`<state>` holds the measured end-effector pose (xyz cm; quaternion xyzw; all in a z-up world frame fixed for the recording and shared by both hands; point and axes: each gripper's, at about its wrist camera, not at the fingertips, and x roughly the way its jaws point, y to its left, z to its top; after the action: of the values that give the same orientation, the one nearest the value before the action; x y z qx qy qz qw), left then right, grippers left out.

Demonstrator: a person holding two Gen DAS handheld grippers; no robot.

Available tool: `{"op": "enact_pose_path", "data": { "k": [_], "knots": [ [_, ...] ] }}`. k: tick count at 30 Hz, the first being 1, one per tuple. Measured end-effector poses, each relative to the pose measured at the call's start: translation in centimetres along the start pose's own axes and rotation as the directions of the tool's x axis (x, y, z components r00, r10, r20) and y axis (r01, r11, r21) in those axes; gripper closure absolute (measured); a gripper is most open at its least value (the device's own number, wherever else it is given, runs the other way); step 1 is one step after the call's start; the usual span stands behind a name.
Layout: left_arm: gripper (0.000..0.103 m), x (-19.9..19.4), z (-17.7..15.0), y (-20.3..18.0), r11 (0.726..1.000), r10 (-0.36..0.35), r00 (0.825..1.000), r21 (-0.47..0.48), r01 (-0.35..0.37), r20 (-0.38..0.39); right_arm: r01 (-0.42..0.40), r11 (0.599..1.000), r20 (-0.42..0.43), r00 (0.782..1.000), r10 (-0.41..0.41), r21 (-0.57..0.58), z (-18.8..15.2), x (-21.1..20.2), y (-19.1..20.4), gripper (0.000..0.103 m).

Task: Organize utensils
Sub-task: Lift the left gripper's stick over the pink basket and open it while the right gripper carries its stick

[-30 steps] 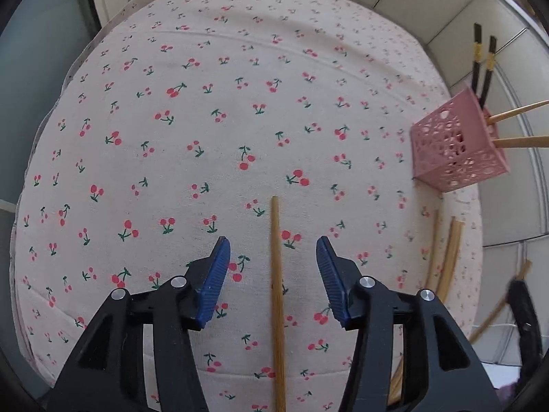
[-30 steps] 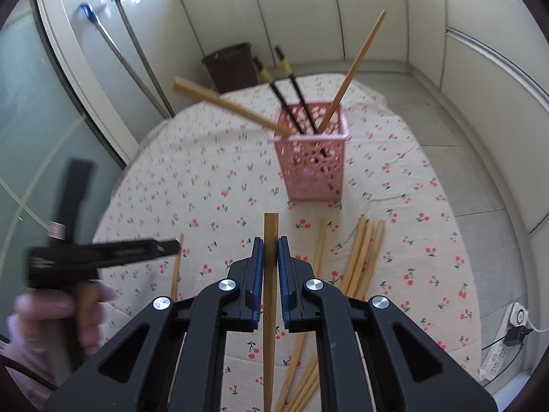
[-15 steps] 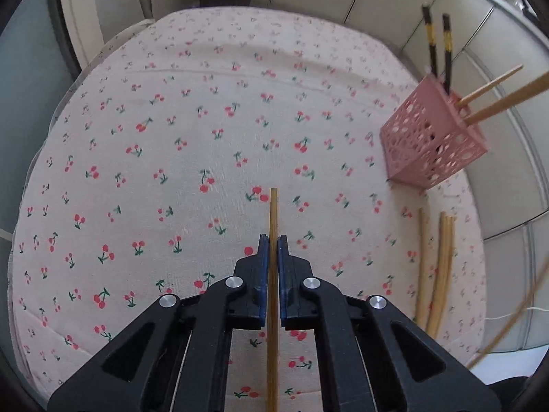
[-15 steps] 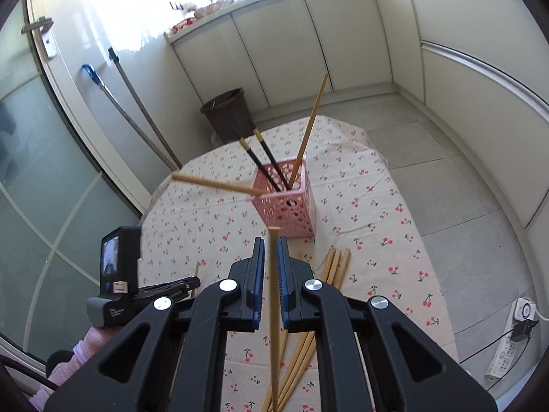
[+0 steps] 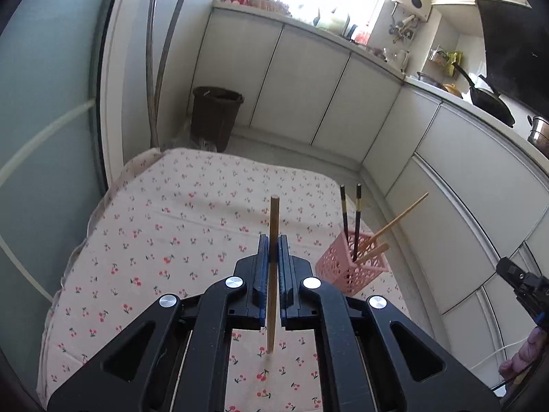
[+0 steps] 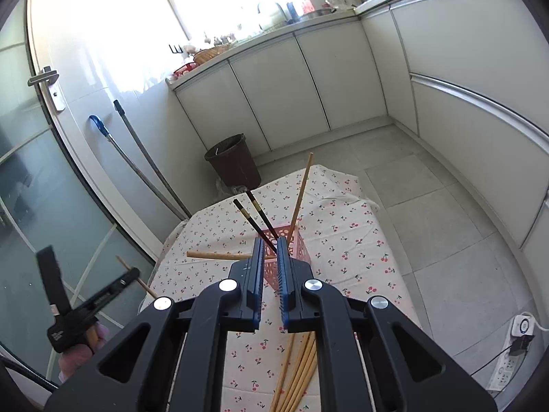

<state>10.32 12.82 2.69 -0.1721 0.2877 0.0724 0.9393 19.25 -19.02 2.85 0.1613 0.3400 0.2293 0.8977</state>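
Note:
My left gripper (image 5: 273, 240) is shut on a wooden chopstick (image 5: 273, 274) and holds it upright above the cherry-print tablecloth (image 5: 164, 240). The pink perforated basket (image 5: 353, 269) stands to its right with two black chopsticks (image 5: 350, 219) and wooden ones in it. My right gripper (image 6: 270, 245) is open and empty, high above the basket (image 6: 302, 247). Several wooden chopsticks (image 6: 298, 370) lie loose on the cloth below it. The left gripper (image 6: 127, 276) shows at the left of the right wrist view with its chopstick.
A brown waste bin (image 5: 216, 116) stands on the floor beyond the table, next to mop handles (image 5: 154, 68). White cabinets (image 5: 308, 96) line the walls. A power strip (image 6: 514, 350) lies on the floor at right.
My left gripper closed on the chopstick and lifted it off the cloth. My right gripper rose, opened and no longer holds its chopstick.

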Motion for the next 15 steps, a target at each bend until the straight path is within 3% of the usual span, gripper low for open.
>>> {"op": "enact_pose_path", "data": {
  "k": [3, 5, 8, 10, 13, 15],
  "knots": [
    [0.099, -0.6, 0.7, -0.4, 1.0, -0.017, 1.0, 0.002, 0.017, 0.023, 0.018, 1.0, -0.107, 0.994, -0.016, 0.012, -0.6, 2.3, -0.6, 0.09],
    [0.099, -0.7, 0.7, -0.3, 1.0, -0.022, 1.0, 0.001, 0.022, 0.021, 0.031, 0.999, -0.269, 0.963, -0.028, 0.009, -2.1, 6.1, -1.0, 0.084],
    [0.099, -0.5, 0.4, -0.1, 1.0, -0.021, 1.0, -0.001, 0.021, 0.012, 0.113, 0.991, -0.389, 0.918, -0.079, 0.065, -4.7, 11.1, -3.1, 0.083],
    [0.099, -0.3, 0.3, 0.2, 1.0, -0.028, 1.0, -0.01, 0.028, 0.004, 0.176, 0.97, -0.477, 0.876, -0.077, 0.167, -6.2, 14.5, -6.0, 0.083],
    [0.099, 0.2, 0.2, 0.8, 0.999, -0.034, 0.999, -0.021, 0.034, -0.013, 0.275, 0.928, -0.54, 0.836, -0.1, 0.254, -7.5, 17.4, -9.6, 0.083],
    [0.099, 0.6, 0.2, 1.2, 0.998, -0.044, 0.999, -0.038, 0.043, -0.031, 0.318, 0.91, -0.548, 0.827, -0.129, 0.266, -7.9, 18.4, -10.7, 0.083]
  ]
}}
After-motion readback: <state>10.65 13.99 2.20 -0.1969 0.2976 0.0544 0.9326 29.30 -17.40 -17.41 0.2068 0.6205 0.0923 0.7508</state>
